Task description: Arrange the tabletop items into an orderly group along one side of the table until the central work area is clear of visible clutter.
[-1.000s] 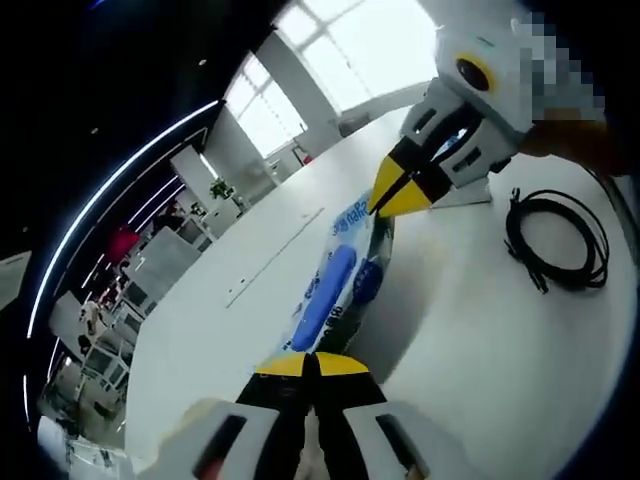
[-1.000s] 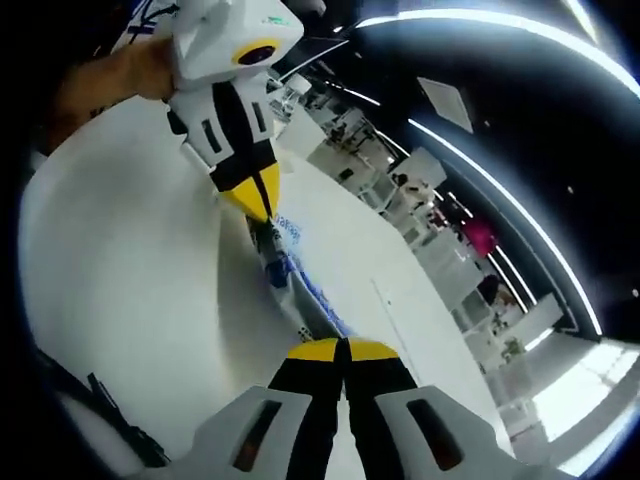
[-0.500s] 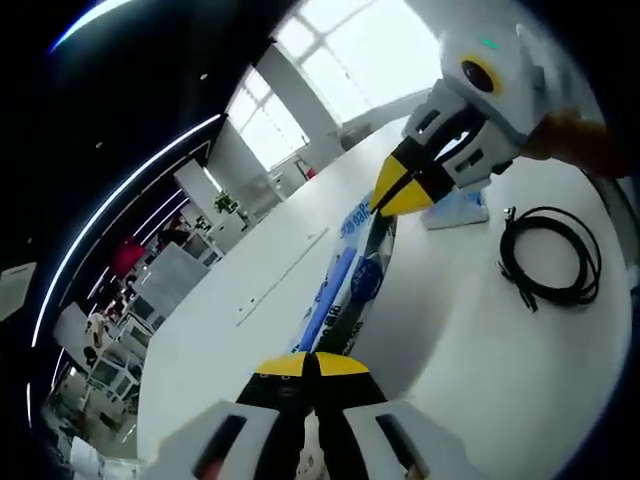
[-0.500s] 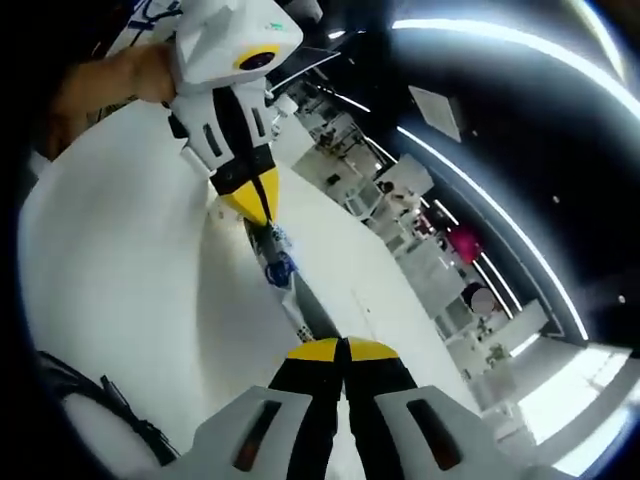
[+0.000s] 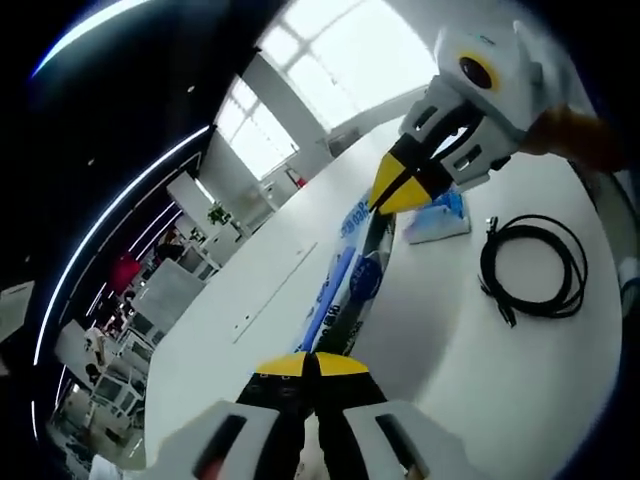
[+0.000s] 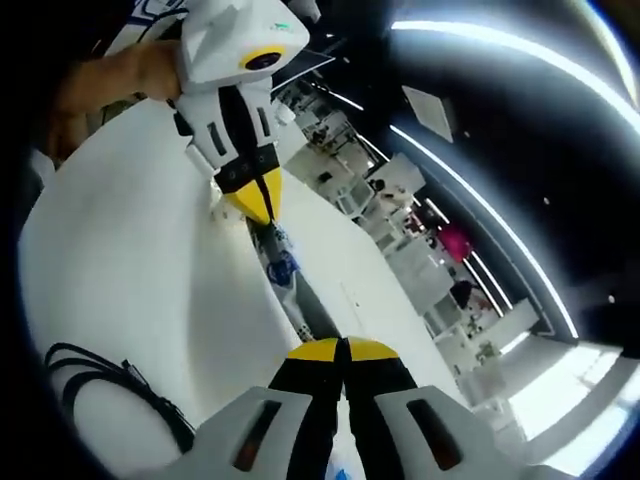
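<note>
On the white table (image 5: 470, 400) your left gripper (image 5: 309, 362) and right gripper (image 5: 385, 196) each pinch an end of the blue packet (image 5: 345, 290), stretched between them. The cable (image 5: 530, 270) coils at 3 o'clock.

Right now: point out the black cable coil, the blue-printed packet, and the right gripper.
black cable coil (image 5: 530, 270), left gripper view, on the loop's left strand
blue-printed packet (image 5: 345, 285), left gripper view, on its middle
right gripper (image 5: 385, 195), left gripper view, at its yellow tips
</note>
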Tool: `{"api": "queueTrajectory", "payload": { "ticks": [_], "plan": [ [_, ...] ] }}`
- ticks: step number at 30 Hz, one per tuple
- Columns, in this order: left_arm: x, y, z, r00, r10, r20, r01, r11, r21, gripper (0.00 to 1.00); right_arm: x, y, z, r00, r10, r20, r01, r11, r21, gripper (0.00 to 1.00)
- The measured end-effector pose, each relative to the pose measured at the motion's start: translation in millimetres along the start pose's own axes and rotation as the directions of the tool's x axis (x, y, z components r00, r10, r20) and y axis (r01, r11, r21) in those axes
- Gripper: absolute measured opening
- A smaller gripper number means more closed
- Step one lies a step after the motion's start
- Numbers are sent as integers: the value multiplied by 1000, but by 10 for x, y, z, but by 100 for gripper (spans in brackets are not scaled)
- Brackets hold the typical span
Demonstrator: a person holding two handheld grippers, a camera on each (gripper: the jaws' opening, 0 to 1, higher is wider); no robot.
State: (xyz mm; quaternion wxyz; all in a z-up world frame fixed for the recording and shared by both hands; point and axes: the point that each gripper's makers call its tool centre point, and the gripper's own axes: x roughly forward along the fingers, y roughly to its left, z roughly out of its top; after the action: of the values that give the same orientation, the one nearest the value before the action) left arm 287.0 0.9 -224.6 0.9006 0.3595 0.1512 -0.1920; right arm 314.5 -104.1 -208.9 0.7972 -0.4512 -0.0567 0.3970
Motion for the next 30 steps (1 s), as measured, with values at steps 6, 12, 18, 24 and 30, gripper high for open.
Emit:
{"api": "queueTrajectory", "payload": {
  "ticks": [6, 12, 18, 24, 30],
  "plan": [
    [-33, -88, 70, 1000, -10, 10, 10, 1000, 20, 0, -129, 4, 2, 1000, -13, -7, 13, 1000, 3, 0],
    [-44, -185, 103, 999, -35, 9, 34, 999, 39, 0, -241, 47, -40, 1000, -22, -17, 22, 1000, 9, 0],
    [-72, -232, 145, 999, -39, 14, 38, 998, 58, 0, -317, 56, -56, 999, -27, -26, 27, 1000, 11, 0],
    [-78, -318, 94, 999, -54, -3, 54, 995, 79, 0, -347, 148, -69, 999, -12, -30, 12, 1000, 13, 0],
    [-46, -409, -48, 998, -44, -32, 48, 992, 120, 0, -314, 269, -95, 999, 3, -34, -3, 1000, 7, 0]
  ]
}}
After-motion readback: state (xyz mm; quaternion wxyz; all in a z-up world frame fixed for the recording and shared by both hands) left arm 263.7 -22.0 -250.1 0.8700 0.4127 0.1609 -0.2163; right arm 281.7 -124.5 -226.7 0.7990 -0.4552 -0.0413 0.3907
